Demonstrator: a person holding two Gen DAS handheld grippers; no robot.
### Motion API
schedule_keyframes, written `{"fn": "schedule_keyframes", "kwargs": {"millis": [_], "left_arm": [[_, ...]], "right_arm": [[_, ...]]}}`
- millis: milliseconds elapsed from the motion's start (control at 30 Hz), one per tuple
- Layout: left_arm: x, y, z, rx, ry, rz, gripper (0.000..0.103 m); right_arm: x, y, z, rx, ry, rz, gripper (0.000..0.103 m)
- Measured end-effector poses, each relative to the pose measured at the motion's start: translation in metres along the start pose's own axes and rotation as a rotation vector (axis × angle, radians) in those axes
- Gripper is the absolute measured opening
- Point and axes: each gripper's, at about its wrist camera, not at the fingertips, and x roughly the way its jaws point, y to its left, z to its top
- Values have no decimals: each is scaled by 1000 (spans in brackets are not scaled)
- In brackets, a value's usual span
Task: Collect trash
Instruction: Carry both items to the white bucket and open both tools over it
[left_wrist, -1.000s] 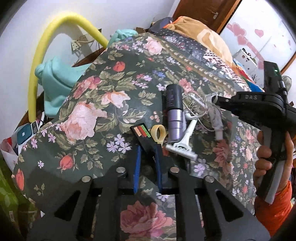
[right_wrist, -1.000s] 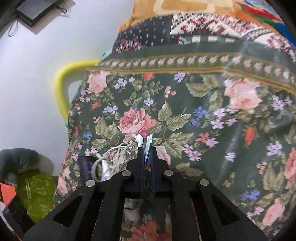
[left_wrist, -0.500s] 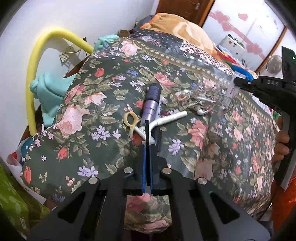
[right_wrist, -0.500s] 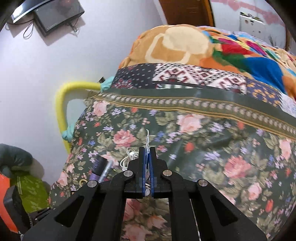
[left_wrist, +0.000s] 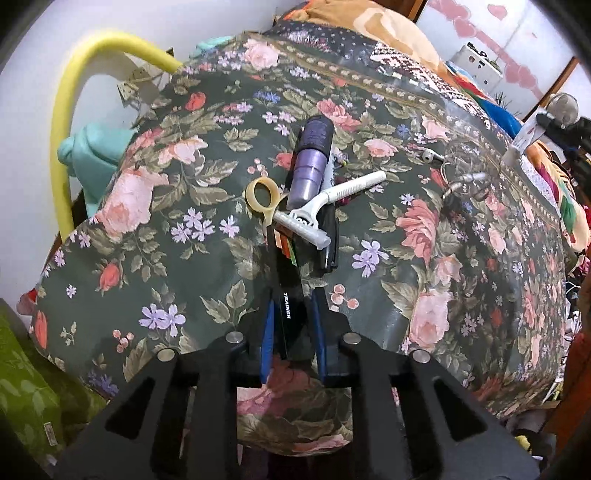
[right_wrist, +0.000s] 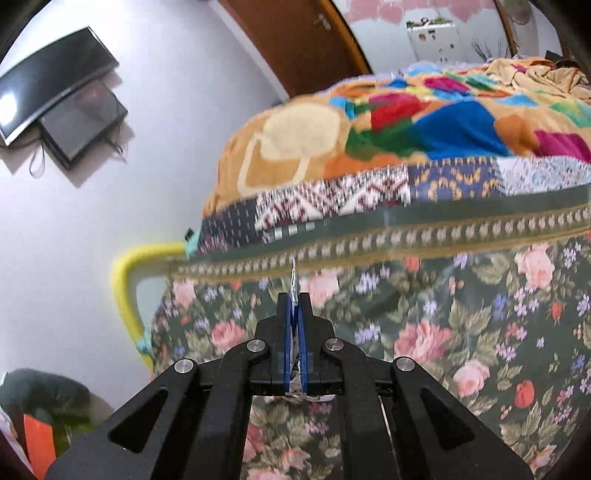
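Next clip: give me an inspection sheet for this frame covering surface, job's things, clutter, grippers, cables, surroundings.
Surface: floral cloth spread over a bed.
Job's things: black card printed TRAINER; thin white wrapper; white razor; purple tube; tape ring.
Clutter: razor lies across the tube's lower end, tape ring just left of them.
Grippers: left gripper shut on the black card; right gripper shut on the wrapper, raised above the cloth.
Cables: tangled earphones on the cloth to the right.
Surroundings: yellow foam tube, patchwork blanket, wall screens.
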Motion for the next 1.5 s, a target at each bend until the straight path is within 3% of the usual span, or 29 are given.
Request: {"fn": "schedule_keyframes", "kwargs": {"millis": [133,500,567,767,1100,1500], "left_arm": [[0,0,1,7,2,1,17],[1,25,2,-91,-5,-25,18],[-1,26,1,-102,-13,-49,10],[-24,21,-3,-89,-54,-65,8],[-97,28,-21,-67,-188,-6,8],[-169,96,-89,-148,-258,60,8]], "right_arm": [[-10,4,2,-58,-55,-52,4],[-5,0,-36,-214,118,-112,4],[-3,4,-44,-231,147,-97,4],[-6,31,-60,-291,190,-43,4],[-41,109,-83,-387,182,87,3],[-77,213,-156,-544,225,227,3]]}}
